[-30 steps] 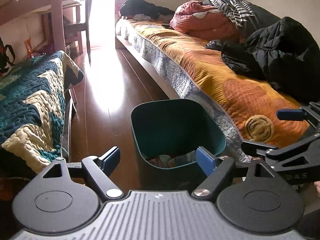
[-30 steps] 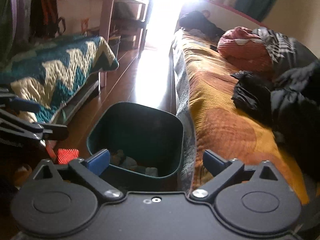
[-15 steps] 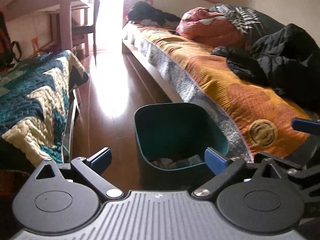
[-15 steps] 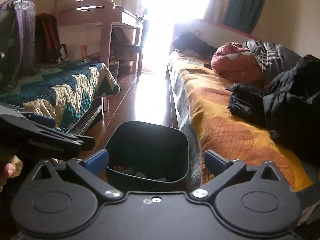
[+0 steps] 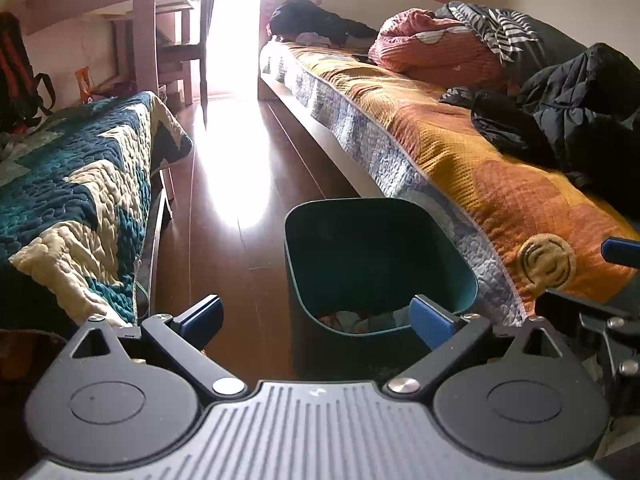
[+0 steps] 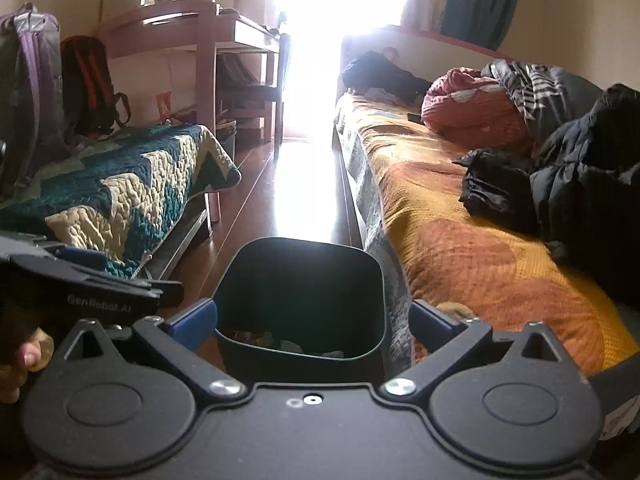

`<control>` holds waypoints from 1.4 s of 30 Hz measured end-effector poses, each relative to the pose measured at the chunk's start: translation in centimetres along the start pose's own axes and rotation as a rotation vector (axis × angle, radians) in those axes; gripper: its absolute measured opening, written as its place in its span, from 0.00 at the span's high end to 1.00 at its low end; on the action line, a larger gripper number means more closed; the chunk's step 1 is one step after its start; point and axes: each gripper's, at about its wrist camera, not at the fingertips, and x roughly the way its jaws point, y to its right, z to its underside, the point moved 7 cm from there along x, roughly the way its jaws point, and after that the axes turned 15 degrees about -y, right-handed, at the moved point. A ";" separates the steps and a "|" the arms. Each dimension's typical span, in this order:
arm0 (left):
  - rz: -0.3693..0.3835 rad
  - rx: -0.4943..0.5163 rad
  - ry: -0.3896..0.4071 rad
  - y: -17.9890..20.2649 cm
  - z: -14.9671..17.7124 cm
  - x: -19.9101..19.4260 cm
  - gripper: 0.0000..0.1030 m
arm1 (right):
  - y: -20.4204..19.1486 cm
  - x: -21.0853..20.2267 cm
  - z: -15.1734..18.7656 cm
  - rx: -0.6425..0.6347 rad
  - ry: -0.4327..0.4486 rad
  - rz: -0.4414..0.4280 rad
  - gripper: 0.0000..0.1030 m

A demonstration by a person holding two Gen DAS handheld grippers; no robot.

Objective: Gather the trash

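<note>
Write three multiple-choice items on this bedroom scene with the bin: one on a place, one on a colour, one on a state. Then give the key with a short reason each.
1. Where does the waste bin stand?
A. On the floor beside the orange-covered bed
B. On top of the zigzag quilt
C. Under the desk

2. What colour is the bin?
A. Bright red
B. Dark green
C. White

3. How is the left gripper at this moment?
A. Shut on a wrapper
B. Shut on the bin's rim
C. Open, with nothing gripped

Key:
1 A, the bin sits on the wooden floor right against that bed's edge.
2 B, its walls and rim show dark green in the left wrist view.
3 C, its blue pads stand wide apart with nothing between them; the jaws have just been opening.
</note>
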 end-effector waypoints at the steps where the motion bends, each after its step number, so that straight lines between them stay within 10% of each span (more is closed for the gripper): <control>1: 0.001 0.002 -0.001 0.0 0.0 0.0 0.03 | 0.1 0.0 0.0 0.002 -0.001 0.000 0.01; 42: 0.020 -0.002 0.032 0.4 0.1 -1.5 0.03 | 0.5 0.9 0.3 0.025 -0.063 -0.002 0.01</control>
